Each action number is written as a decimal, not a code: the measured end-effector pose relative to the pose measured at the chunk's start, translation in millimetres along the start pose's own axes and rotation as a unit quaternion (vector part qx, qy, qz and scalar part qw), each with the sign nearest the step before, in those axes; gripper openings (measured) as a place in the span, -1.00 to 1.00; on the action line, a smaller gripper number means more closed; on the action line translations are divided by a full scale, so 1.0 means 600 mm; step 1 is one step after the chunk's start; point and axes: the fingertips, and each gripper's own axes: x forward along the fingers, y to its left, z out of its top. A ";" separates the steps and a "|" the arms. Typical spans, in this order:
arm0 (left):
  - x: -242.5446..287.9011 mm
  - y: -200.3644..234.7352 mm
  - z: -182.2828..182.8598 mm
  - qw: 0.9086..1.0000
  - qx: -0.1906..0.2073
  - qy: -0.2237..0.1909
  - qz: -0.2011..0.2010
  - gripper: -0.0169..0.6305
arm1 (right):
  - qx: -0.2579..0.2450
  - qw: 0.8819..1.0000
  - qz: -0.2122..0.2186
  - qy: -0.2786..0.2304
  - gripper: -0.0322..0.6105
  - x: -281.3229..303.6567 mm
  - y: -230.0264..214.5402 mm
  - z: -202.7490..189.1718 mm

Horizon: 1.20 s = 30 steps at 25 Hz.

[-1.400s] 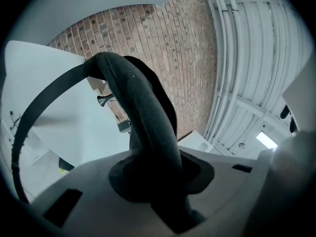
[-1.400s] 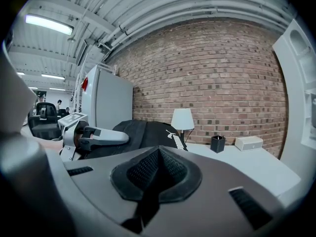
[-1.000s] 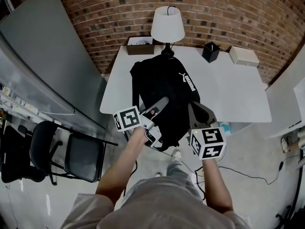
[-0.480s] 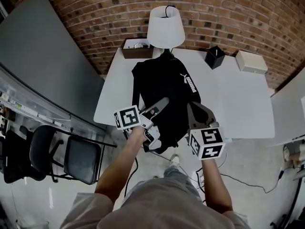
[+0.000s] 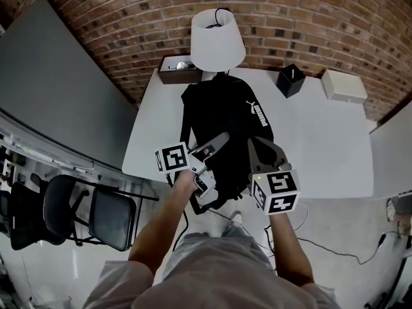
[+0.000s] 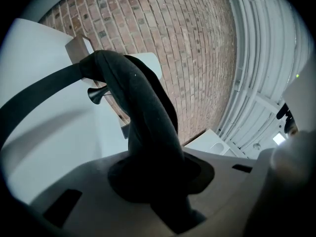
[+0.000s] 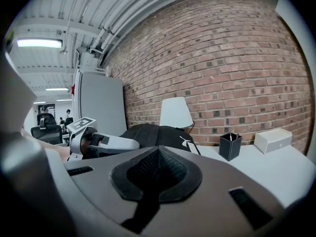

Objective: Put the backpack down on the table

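Observation:
The black backpack [image 5: 222, 118] with a white logo hangs over the white table [image 5: 322, 134], its top near the lamp and its lower end past the near edge. My left gripper [image 5: 215, 148] is at the bag's lower left, shut on a thick padded shoulder strap [image 6: 143, 112] that runs out between its jaws. At the bag's lower right, my right gripper [image 5: 261, 152] is shut on black backpack fabric [image 7: 148, 209]. In the right gripper view the backpack [image 7: 158, 132] lies ahead, beside the left gripper. I cannot tell whether the bag rests on the table.
A white-shaded lamp [image 5: 217, 32] stands at the table's back edge, right behind the bag. A brown box [image 5: 177, 71] is at the back left, a black pen holder [image 5: 291, 79] and a white box [image 5: 344, 85] at the back right. Black chairs [image 5: 109, 214] stand left of the table.
Both grippers have carried the backpack forward toward the brick wall and lamp. More of the bag is over the table. Both grips are unchanged.

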 end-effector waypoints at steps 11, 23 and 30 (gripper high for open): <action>0.031 0.054 0.021 0.998 -0.007 0.063 -0.014 -0.61 | 0.013 0.999 -0.042 0.017 -0.90 0.058 -0.010 -0.013; 0.022 0.118 0.035 0.989 -0.036 0.138 -0.046 -0.61 | 0.025 0.992 -0.114 0.038 -0.90 0.105 0.029 -0.030; 0.023 0.154 0.038 0.983 -0.045 0.170 -0.056 -0.61 | 0.029 0.987 -0.152 0.046 -0.90 0.116 0.042 -0.039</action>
